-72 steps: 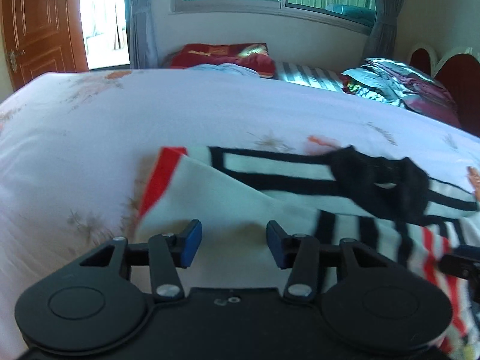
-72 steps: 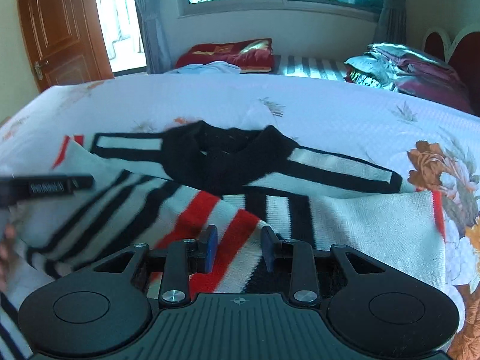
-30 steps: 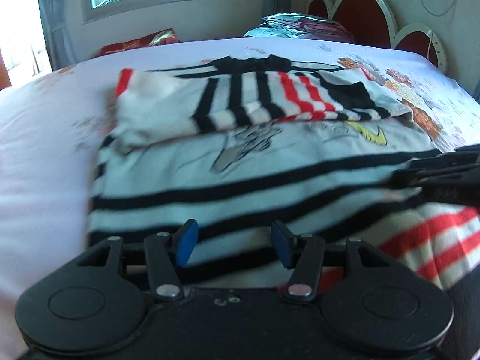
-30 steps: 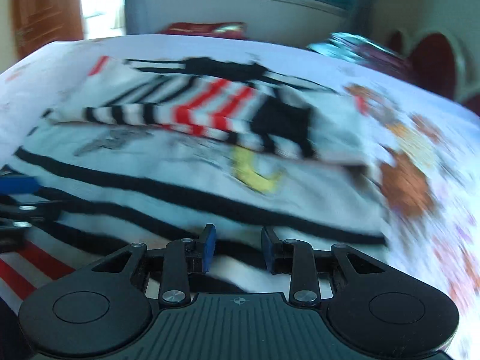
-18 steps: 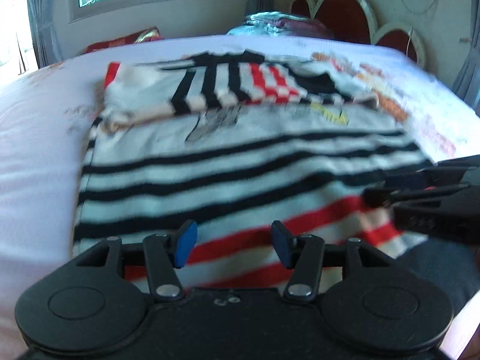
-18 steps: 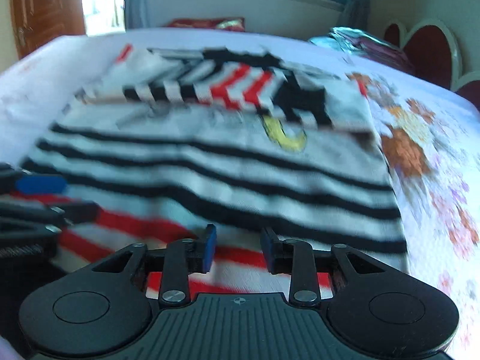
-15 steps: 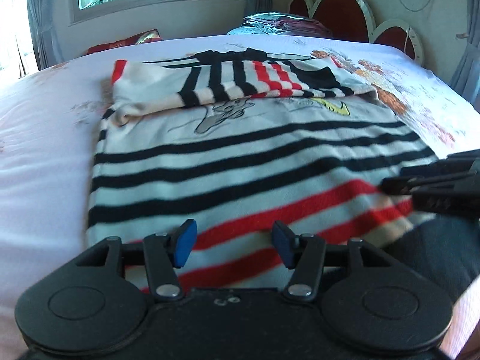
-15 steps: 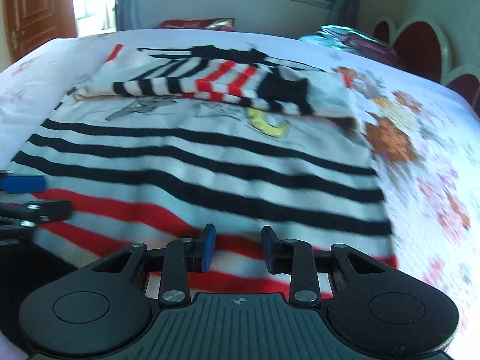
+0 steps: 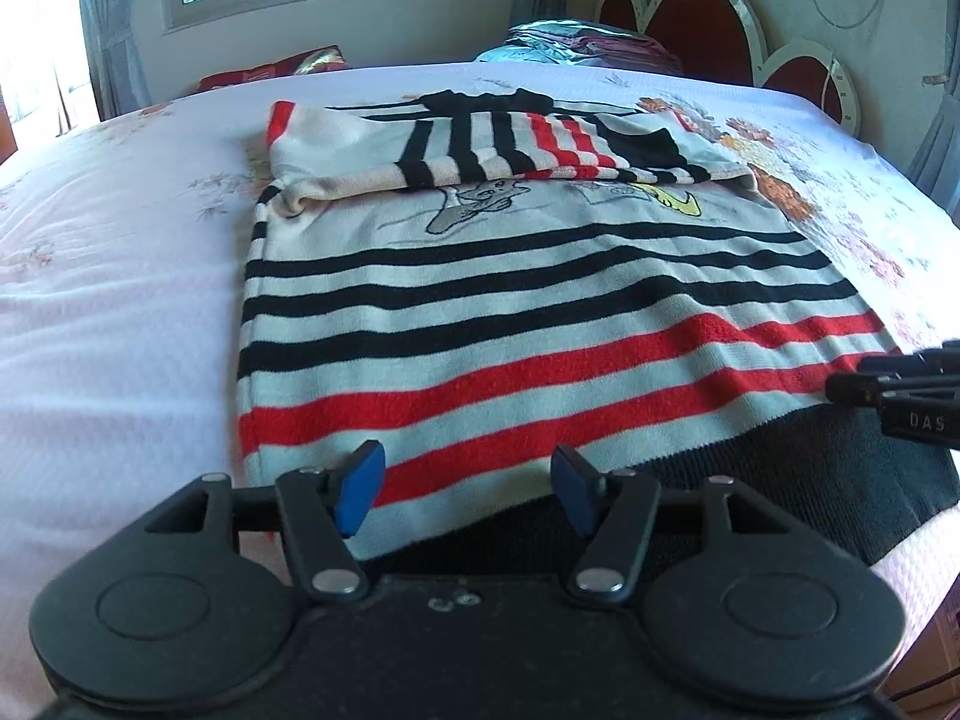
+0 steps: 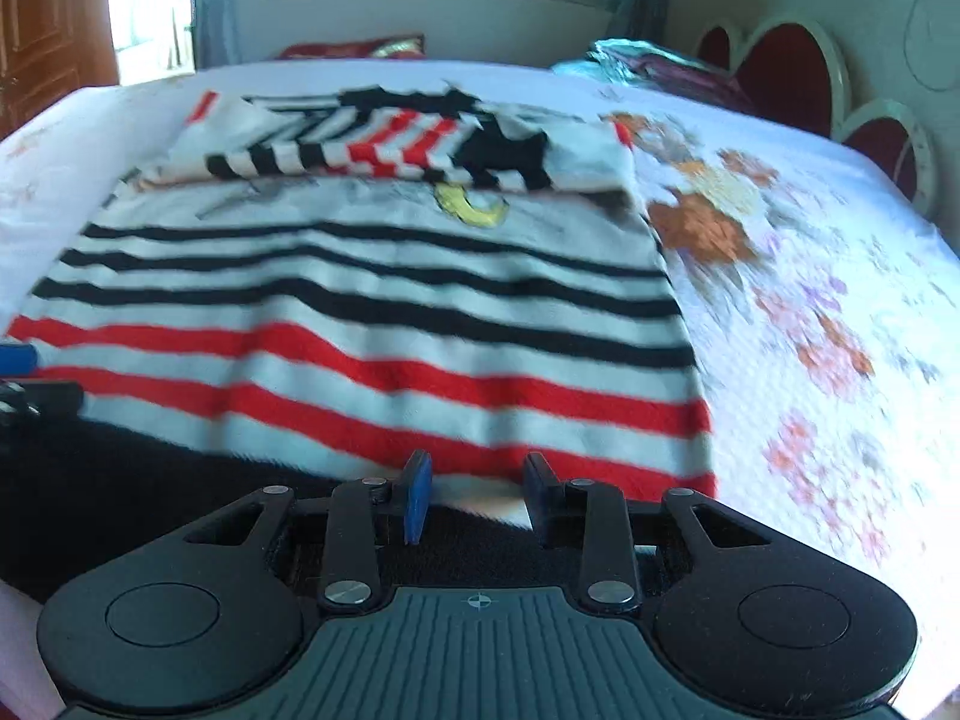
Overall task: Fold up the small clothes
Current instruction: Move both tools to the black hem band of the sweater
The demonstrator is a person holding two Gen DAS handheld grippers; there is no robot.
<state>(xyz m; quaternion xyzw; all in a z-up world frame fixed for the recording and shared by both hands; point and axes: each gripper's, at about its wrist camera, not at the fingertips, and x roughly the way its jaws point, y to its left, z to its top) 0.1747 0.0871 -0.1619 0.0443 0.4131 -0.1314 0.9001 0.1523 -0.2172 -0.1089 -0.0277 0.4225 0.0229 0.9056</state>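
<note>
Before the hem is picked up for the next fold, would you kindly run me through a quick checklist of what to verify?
1. Sleeves folded across the chest of the sweater: ok.
2. Body lying flat, stripes straight: ok.
3. Black hem within reach at the near edge: ok.
4. Left claw open, nothing between its pads: ok; its jaws have just been opening.
5. Right claw over the hem with a gap between its pads, no cloth gripped: ok.
6. Both claws spaced along the hem; the right claw shows at the left view's right edge: ok.
</note>
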